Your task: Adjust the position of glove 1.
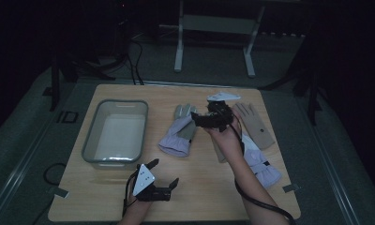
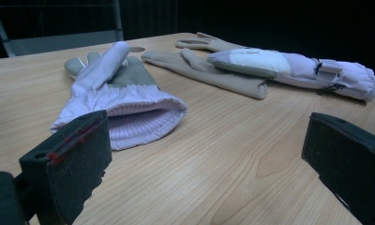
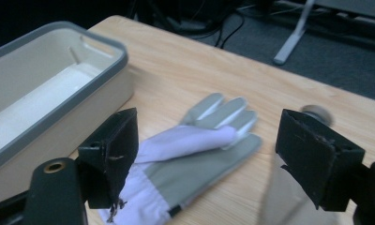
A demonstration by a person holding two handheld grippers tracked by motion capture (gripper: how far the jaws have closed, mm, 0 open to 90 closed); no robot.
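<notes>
A lavender and grey glove lies mid-table, cuff toward the front, one lavender flap folded over its grey palm. My right gripper hovers just right of it, open, with nothing between its jaws. A second lavender glove lies at the right, partly under the right forearm and over a tan glove. Another tan glove lies flat at the far right. My left gripper rests near the front edge, open and empty, with the first glove's cuff ahead of its jaws.
A grey-rimmed, empty white bin stands on the table's left half, its wall close to the glove. The wooden table has bare room at the front. Cables and a stand's legs lie on the dark floor behind.
</notes>
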